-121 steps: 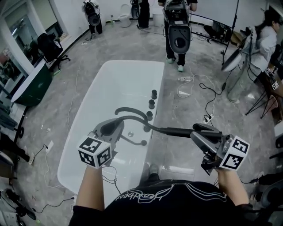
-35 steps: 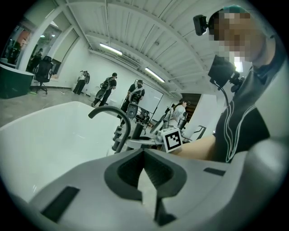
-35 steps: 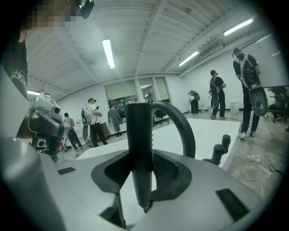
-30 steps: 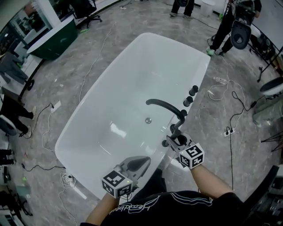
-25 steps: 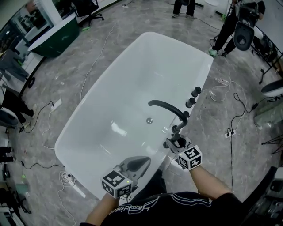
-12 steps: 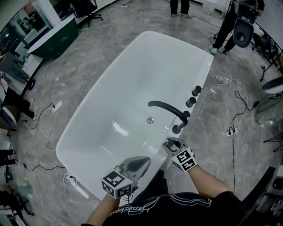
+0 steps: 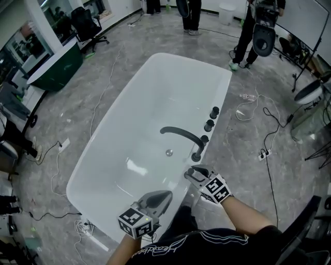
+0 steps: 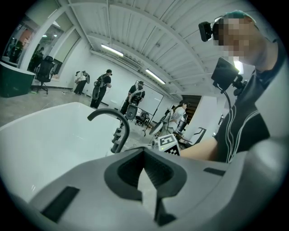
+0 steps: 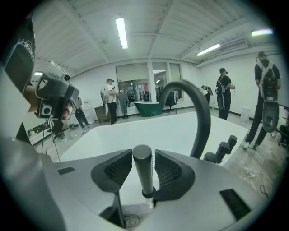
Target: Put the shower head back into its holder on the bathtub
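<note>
Right gripper (image 7: 190, 172): jaws spread, shower head (image 9: 143, 173) standing between them. We see a clear gap on one pad's side. The other pad is very close to the handle, and we can't resolve whether it touches. It doesn't read as a clamp to us.

Shower head: dark straight stick, upright, foot seated in the dark holder ring (image 9: 147, 194) on the bathtub (image 7: 119, 134) rim. That's the right long edge, toward the near end. Order along that edge, near to far: shower head, base of the curved spout (image 7: 179, 133), then three dark knobs (image 7: 209, 124) in a row. The spout arches inward over the basin, above the drain (image 7: 169, 152).

Left gripper (image 8: 144, 154): jaws pressed together, nothing between them. In the head view it hangs over the tub's near end, left of the right gripper, well apart from the fittings. Its own view looks along the tub toward the spout and catches the right gripper's marker cube (image 8: 168, 142).

The tub is white and freestanding on a grey marbled floor (image 7: 243, 176). Cables (image 7: 248, 110) lie on the floor along the right side. Several people (image 7: 192, 14) stand past the far end. A dark green tub (image 7: 54, 70) sits off the far left corner.
</note>
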